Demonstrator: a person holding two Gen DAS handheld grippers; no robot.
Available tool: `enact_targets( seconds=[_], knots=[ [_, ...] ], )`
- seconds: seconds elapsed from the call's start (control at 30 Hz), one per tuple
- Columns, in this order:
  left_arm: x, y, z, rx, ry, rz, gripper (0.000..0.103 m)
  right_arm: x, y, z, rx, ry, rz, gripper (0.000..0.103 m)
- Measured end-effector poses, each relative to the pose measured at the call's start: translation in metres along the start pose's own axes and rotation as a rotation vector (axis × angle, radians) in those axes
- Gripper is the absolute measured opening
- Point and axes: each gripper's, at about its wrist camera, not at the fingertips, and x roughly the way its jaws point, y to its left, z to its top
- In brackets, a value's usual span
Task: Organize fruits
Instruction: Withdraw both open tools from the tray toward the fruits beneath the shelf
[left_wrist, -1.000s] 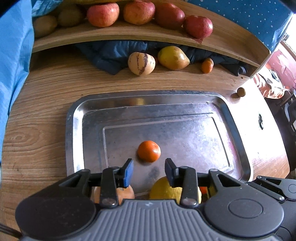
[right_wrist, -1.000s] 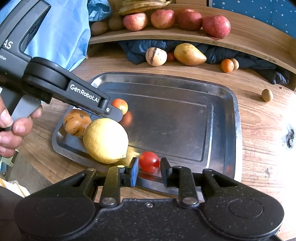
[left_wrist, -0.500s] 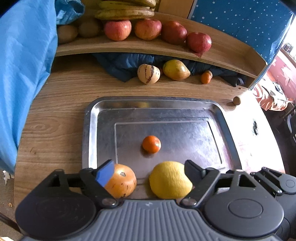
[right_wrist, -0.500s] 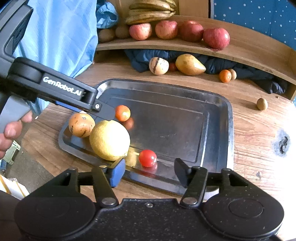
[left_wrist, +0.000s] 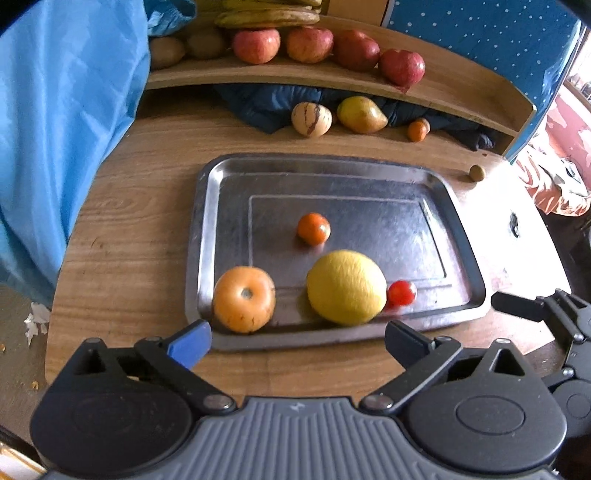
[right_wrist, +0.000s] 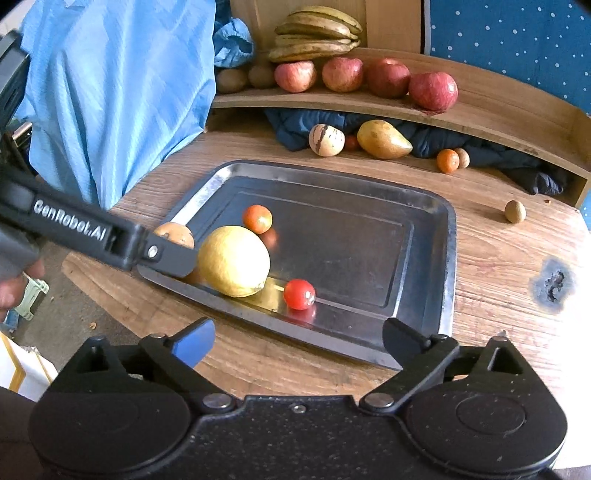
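Both grippers have just been opening and now stand wide with nothing between their fingers. The left gripper (left_wrist: 297, 341) hangs over the near rim of the metal tray (left_wrist: 207, 206), with the orange persimmon-like fruit (left_wrist: 244, 299) and the dimpled yellow lemon (left_wrist: 346, 287) lying on the tray just ahead of its fingers. The right gripper (right_wrist: 298, 341) is drawn back over the wooden table (right_wrist: 495, 266), the glossy red cherry tomato (right_wrist: 299, 294) ahead of it on the tray beside the lemon. A small orange tangerine (left_wrist: 313, 228) sits nearer the tray's middle. The tray is dull, scuffed steel with rounded corners and a stepped floor. In the right wrist view the left gripper's black arm reads "GenRobot.AI". Behind, a curved wooden shelf (right_wrist: 491, 99) carries red apples (right_wrist: 433, 91) and bananas (right_wrist: 317, 33); blue cloth (right_wrist: 110, 92) hangs at left.
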Motion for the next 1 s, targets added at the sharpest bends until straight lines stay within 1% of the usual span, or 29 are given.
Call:
enact_targets(
  seconds=[0.13, 0.23, 0.37, 0.53, 0.67, 0.87, 1.0],
  knots=[
    [-0.001, 0.0, -0.004, 0.004, 0.027, 0.03, 0.102, -0.004, -0.002, -0.003, -0.001, -0.002, -0.007, 0.102],
    [0.004, -0.001, -0.008, 0.023, 0.075, 0.083, 0.102, -0.006, -0.004, -0.005, 0.002, 0.002, -0.025, 0.102],
    [0.006, -0.004, -0.011, 0.034, 0.104, 0.108, 0.102, -0.008, -0.011, -0.009, 0.027, 0.015, -0.056, 0.102],
    [0.003, -0.012, -0.007, 0.061, 0.098, 0.123, 0.102, -0.011, -0.021, -0.012, 0.067, 0.021, -0.092, 0.102],
    [0.003, -0.014, 0.001, 0.079, 0.089, 0.136, 0.102, -0.012, -0.027, -0.01, 0.093, 0.011, -0.102, 0.102],
    [0.007, -0.013, 0.016, 0.094, 0.072, 0.147, 0.102, -0.009, -0.033, 0.0, 0.109, -0.009, -0.104, 0.102],
    [0.013, -0.013, 0.031, 0.101, 0.065, 0.141, 0.102, -0.005, -0.039, 0.01, 0.119, -0.018, -0.112, 0.102]
  ],
)
